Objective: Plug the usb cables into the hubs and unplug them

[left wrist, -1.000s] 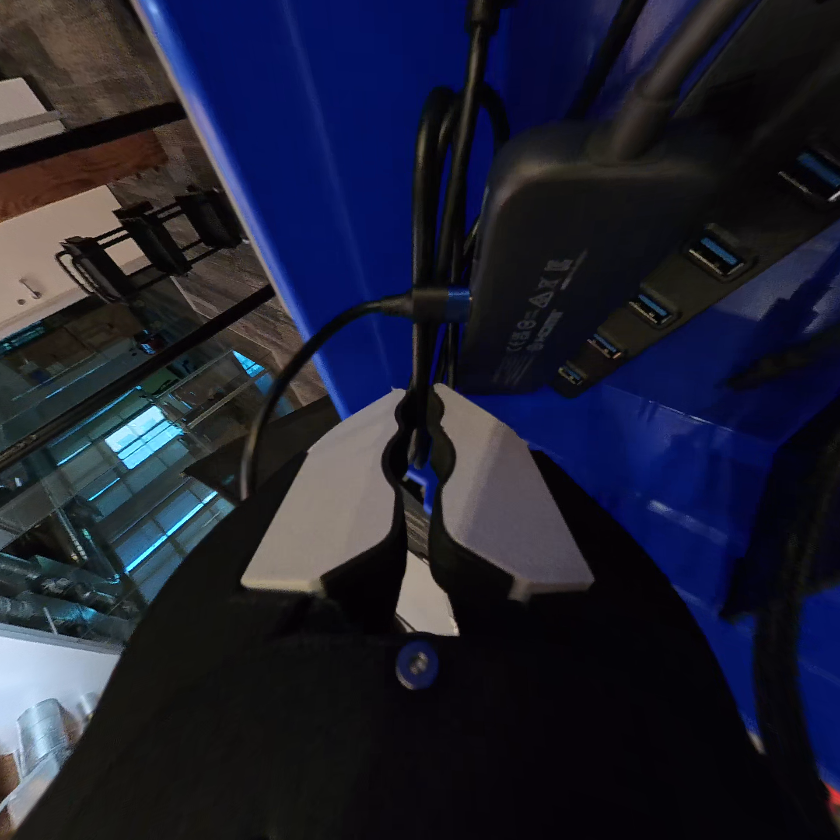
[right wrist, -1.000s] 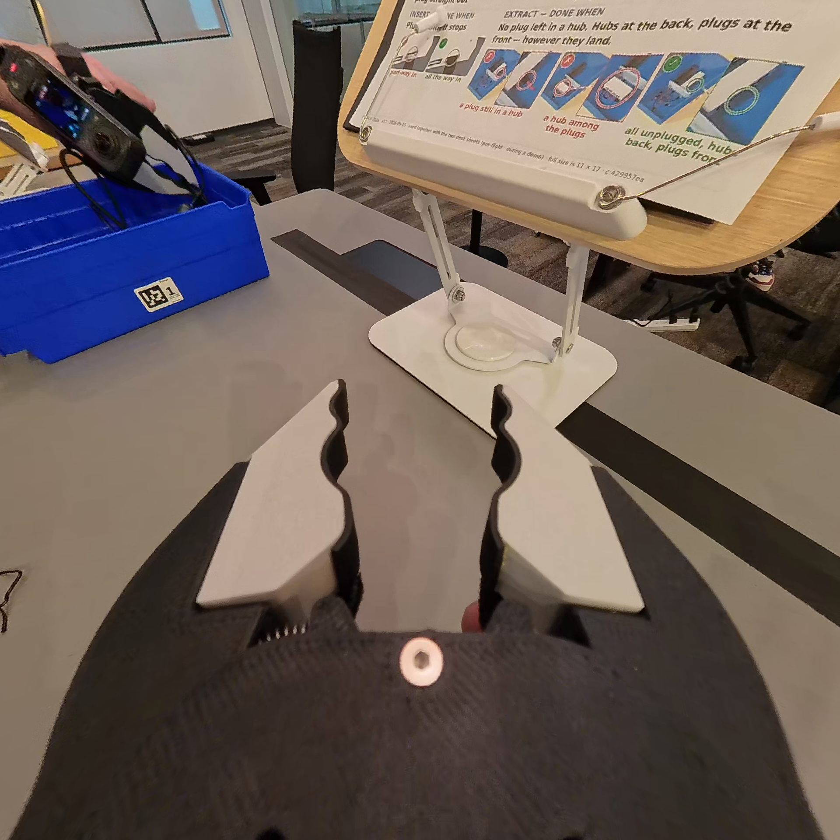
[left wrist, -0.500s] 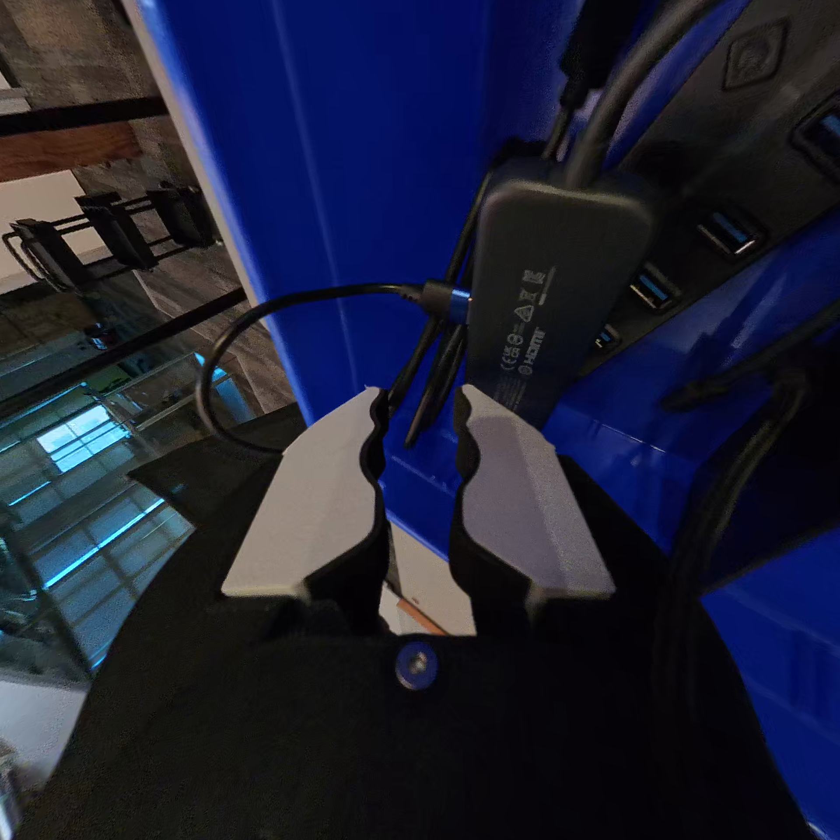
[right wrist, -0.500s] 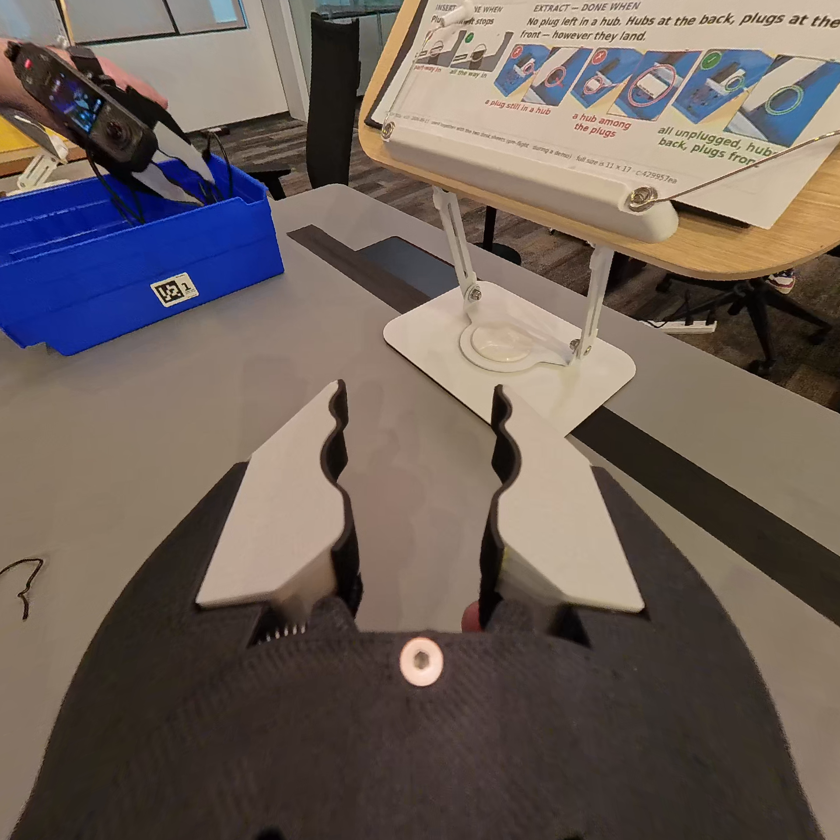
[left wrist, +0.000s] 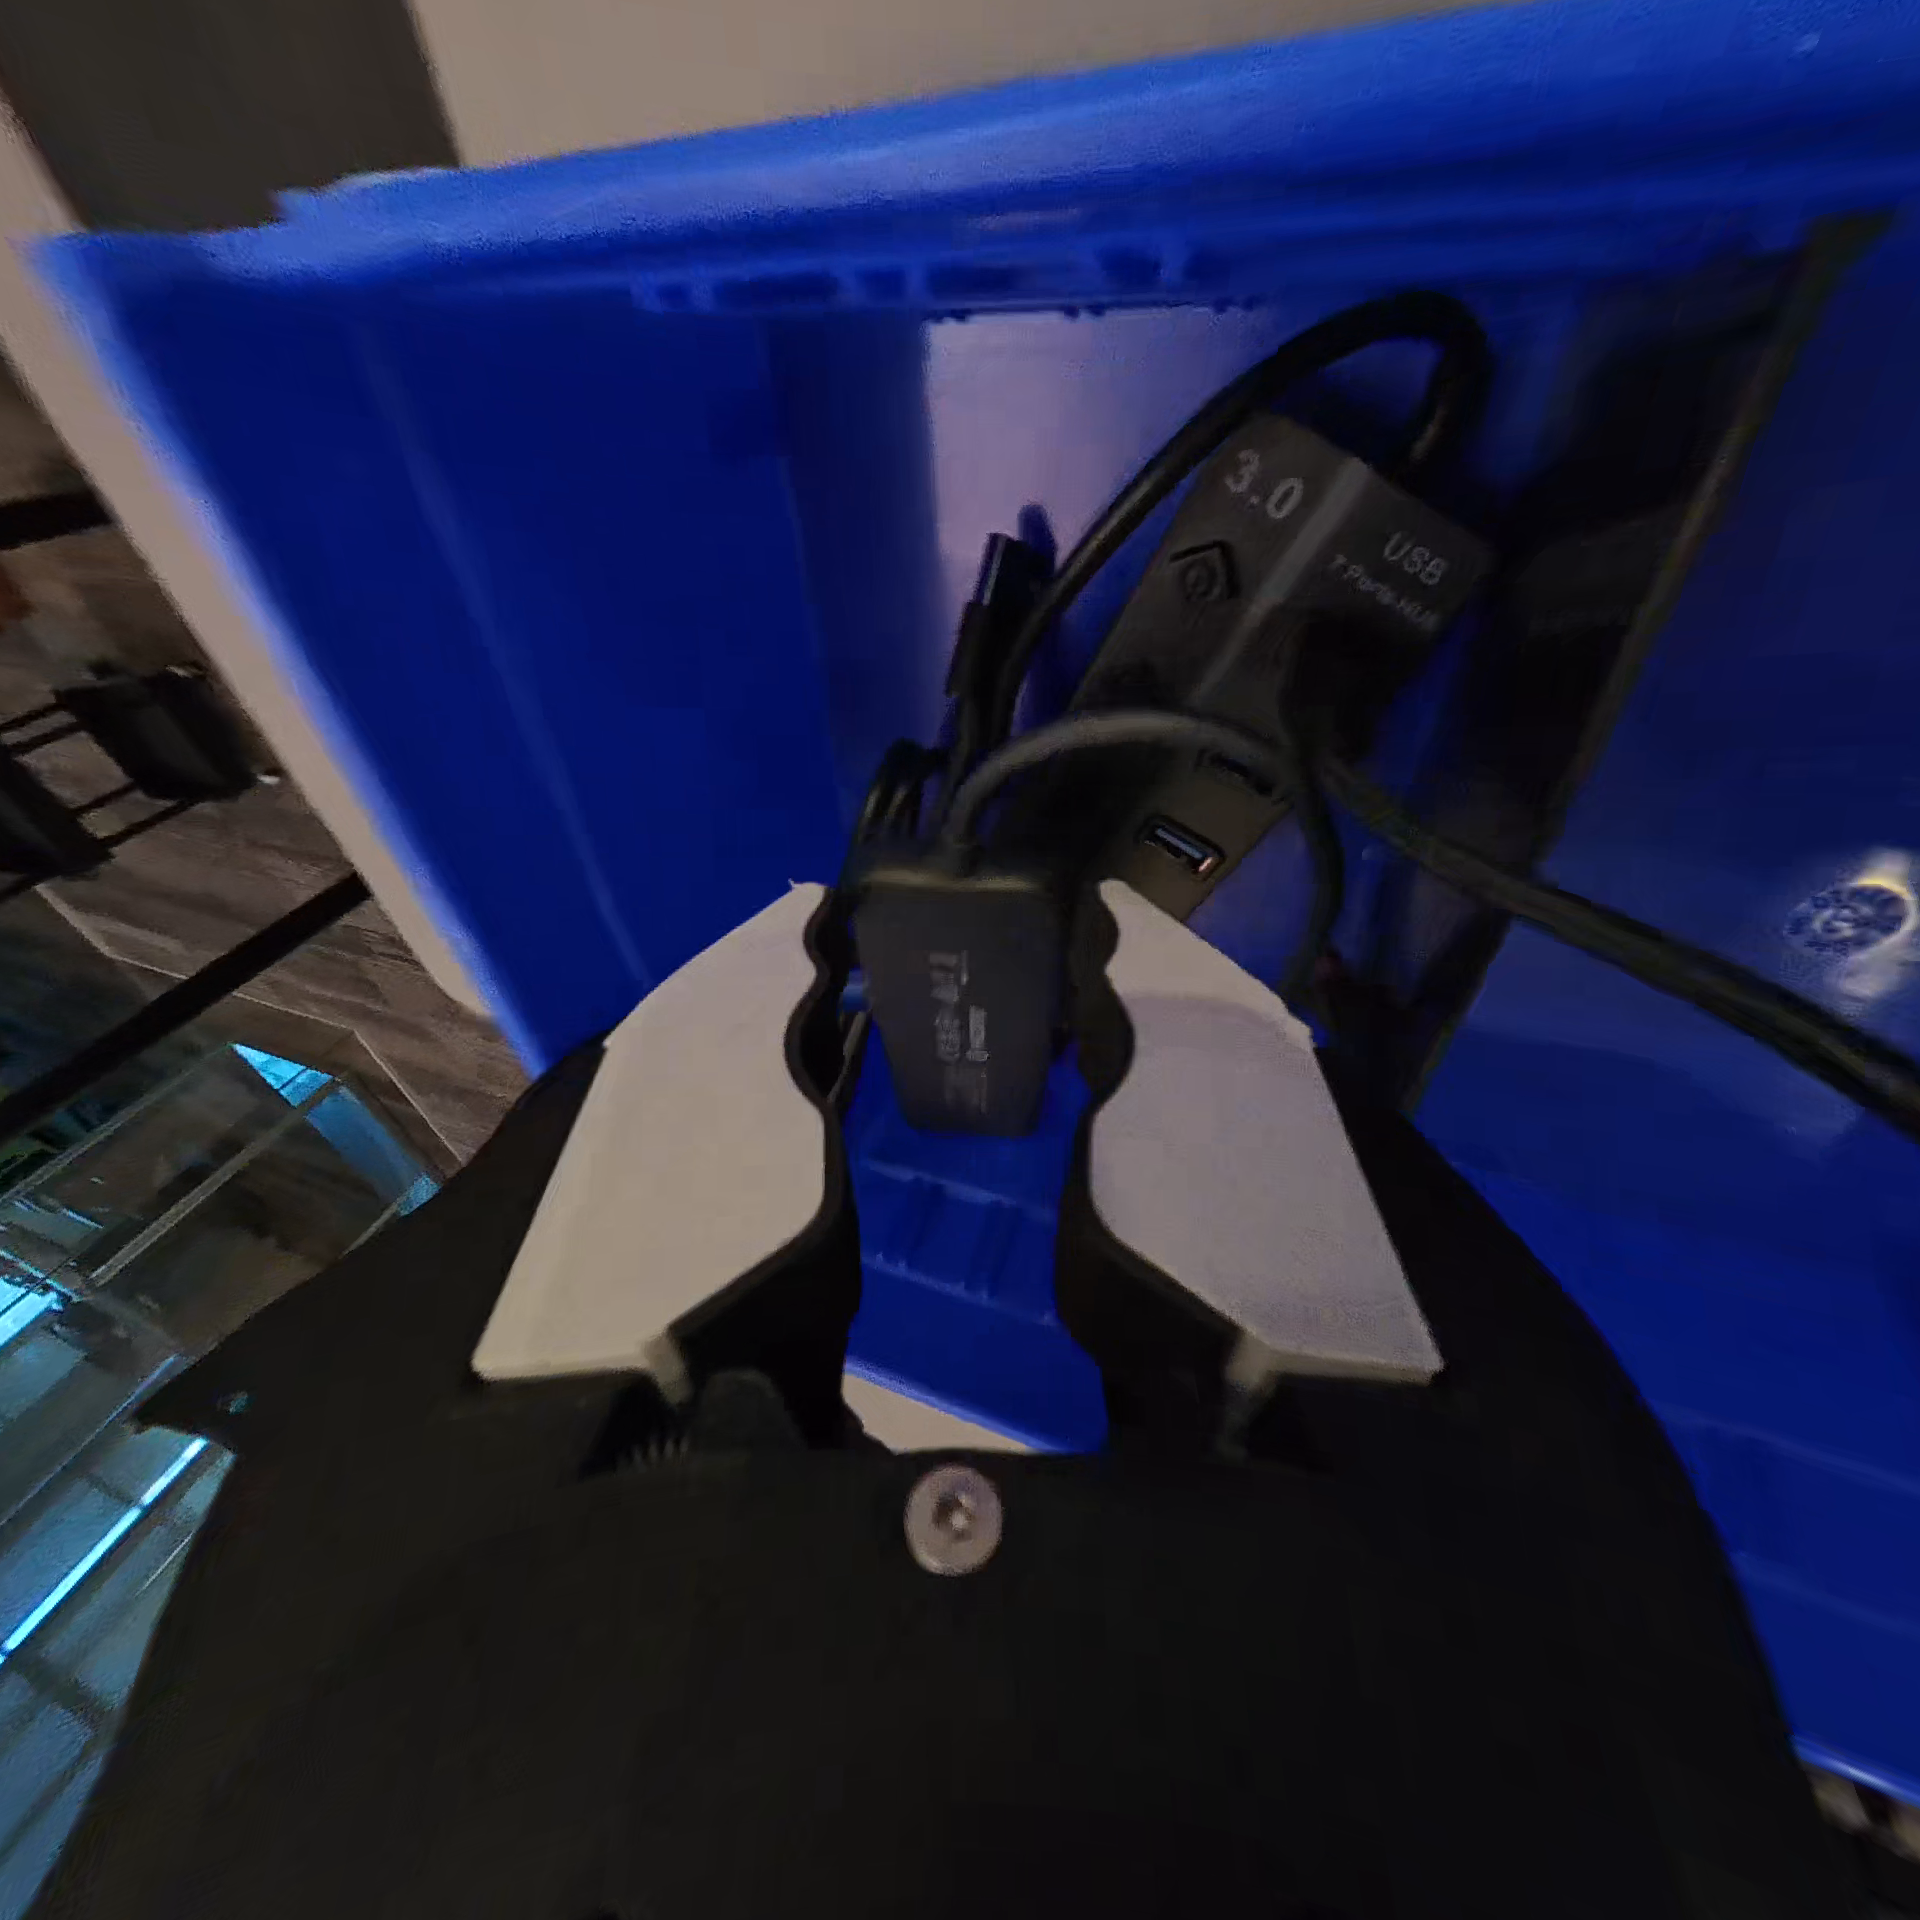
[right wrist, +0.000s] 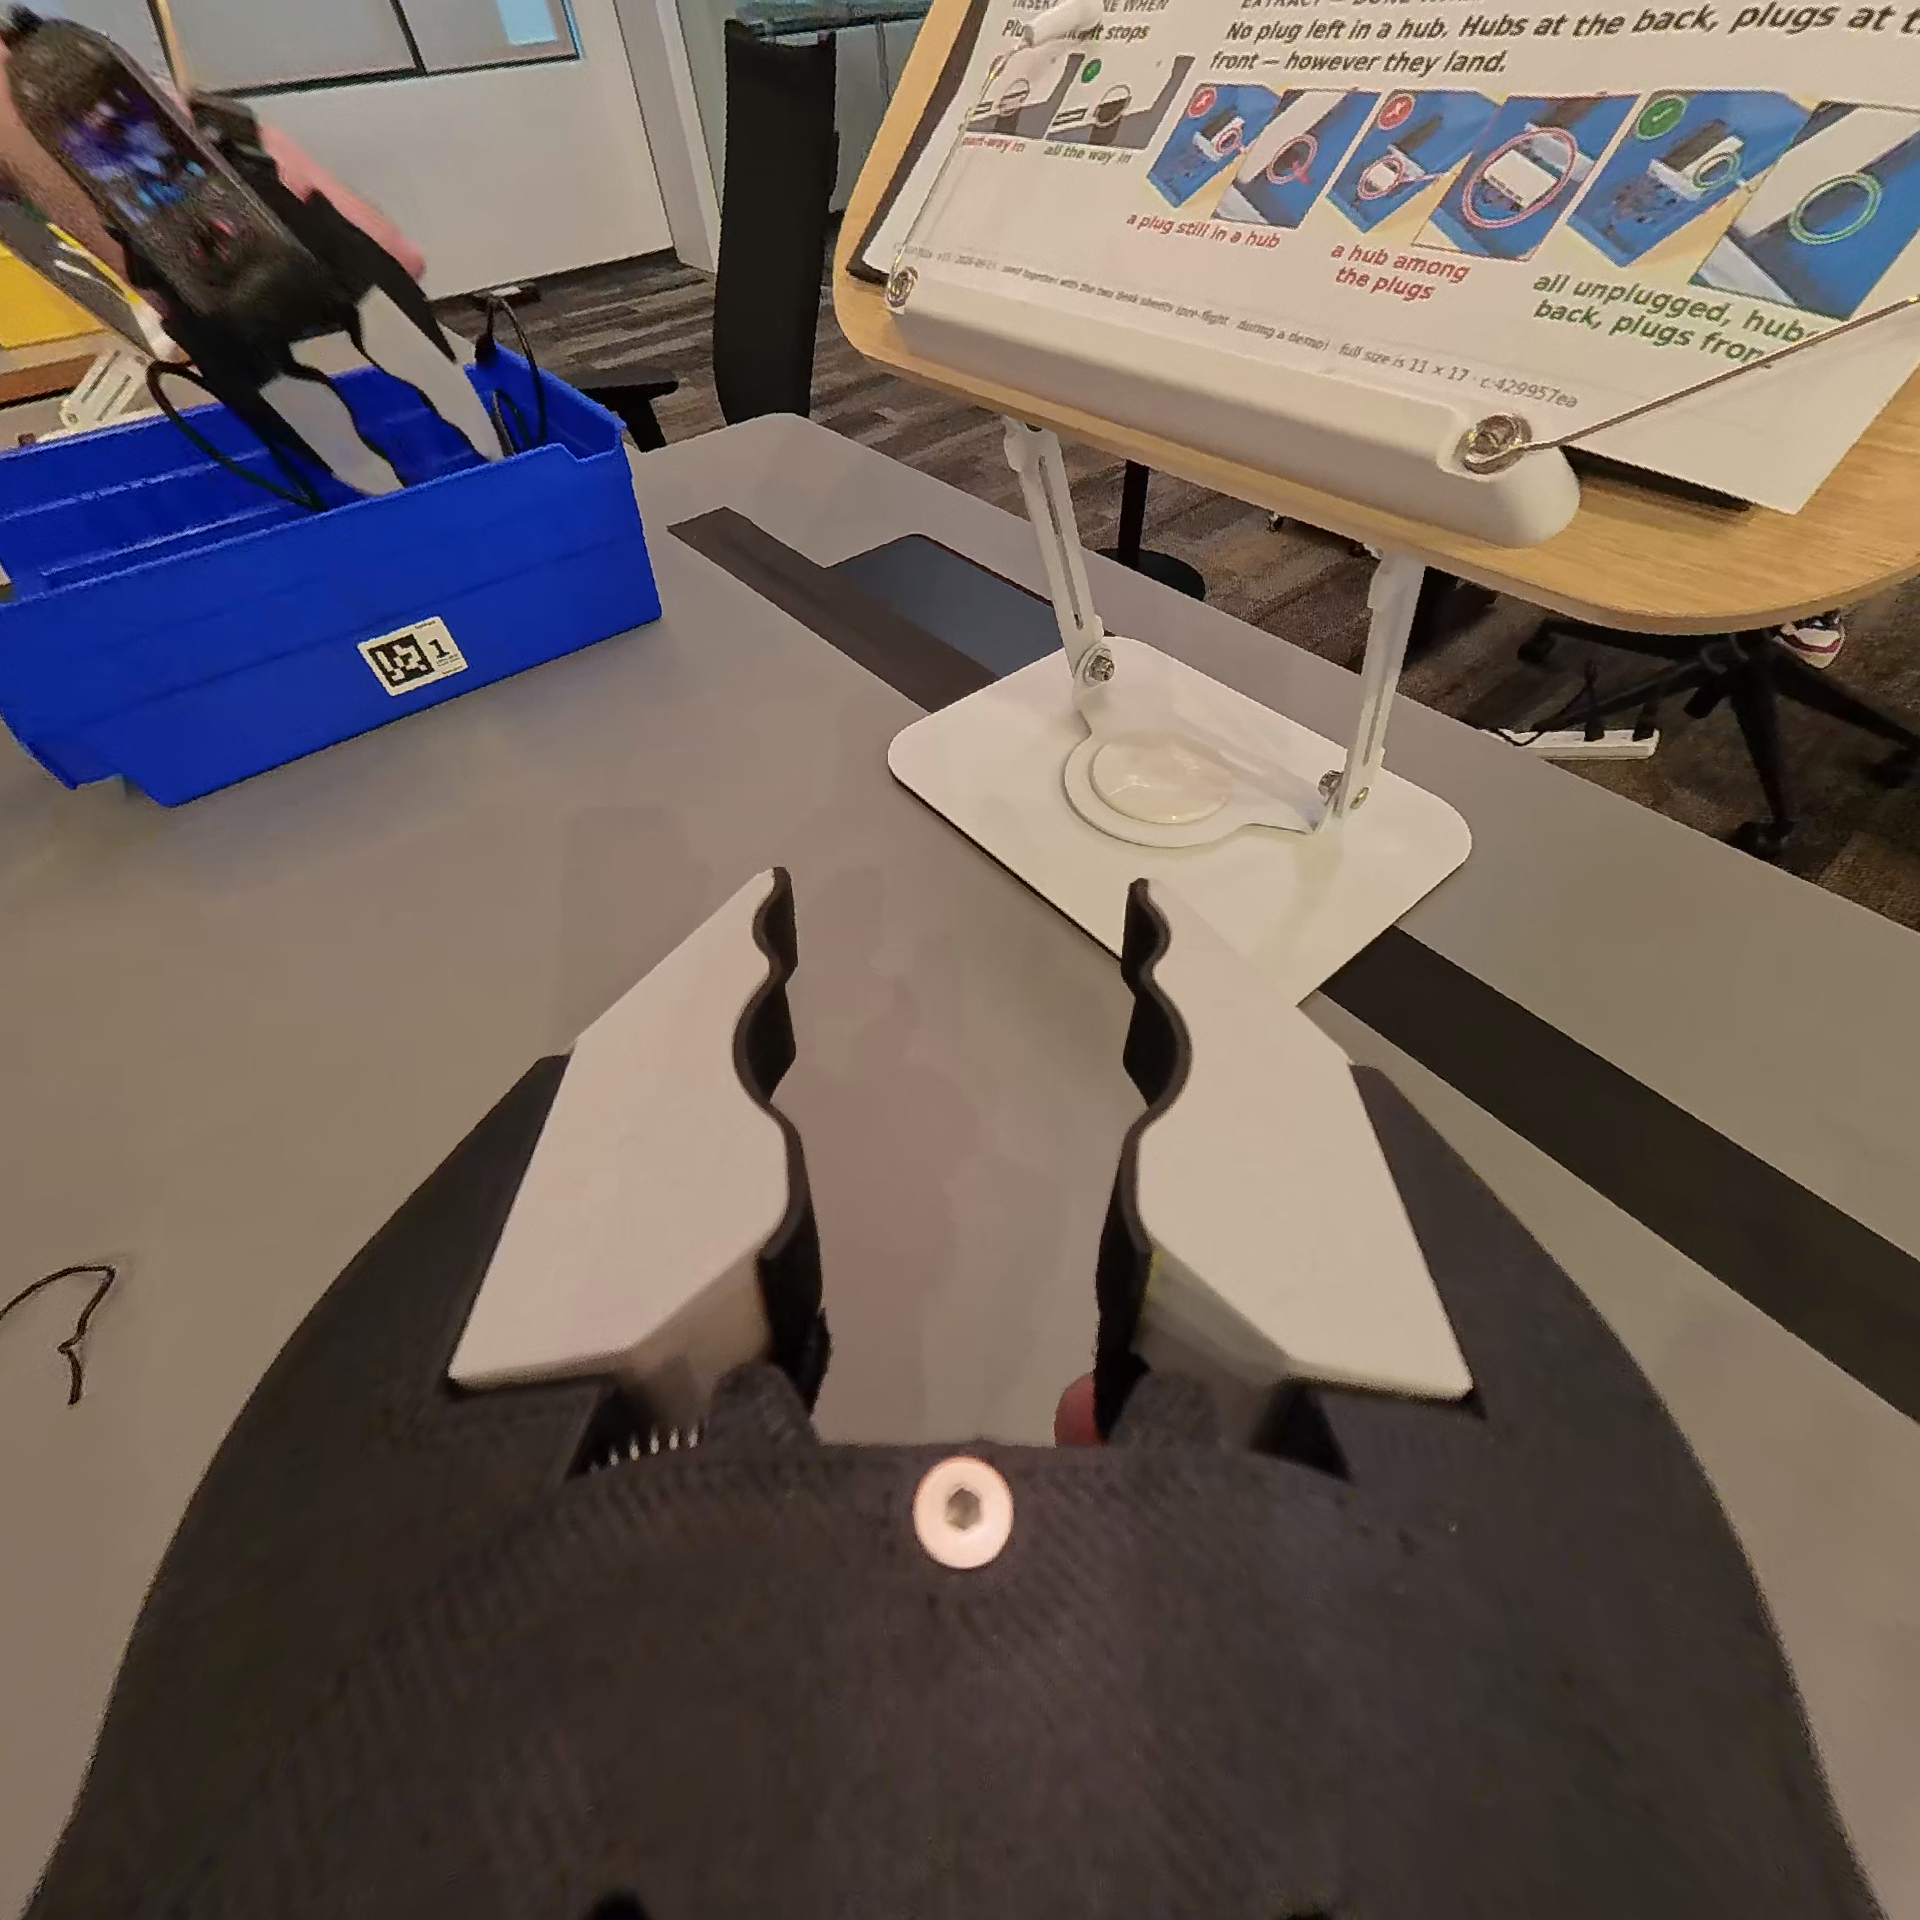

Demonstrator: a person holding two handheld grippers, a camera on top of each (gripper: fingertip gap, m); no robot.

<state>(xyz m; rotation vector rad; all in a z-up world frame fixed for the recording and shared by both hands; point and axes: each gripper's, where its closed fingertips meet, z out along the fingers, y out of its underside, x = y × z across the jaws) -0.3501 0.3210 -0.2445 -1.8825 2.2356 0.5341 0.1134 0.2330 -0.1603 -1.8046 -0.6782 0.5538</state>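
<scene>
The left gripper (left wrist: 956, 945) reaches into the blue bin (left wrist: 582, 582), and its jaws stand on both sides of a small dark hub (left wrist: 961, 1013); whether they press it, I cannot tell. Behind it lies a larger black hub (left wrist: 1299, 613) with cables. The right gripper (right wrist: 956, 925) hovers over the grey table (right wrist: 312, 987), jaws wide and empty.

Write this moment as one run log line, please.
left gripper: around small hub in blue bin | right gripper: open, empty, over table
</scene>
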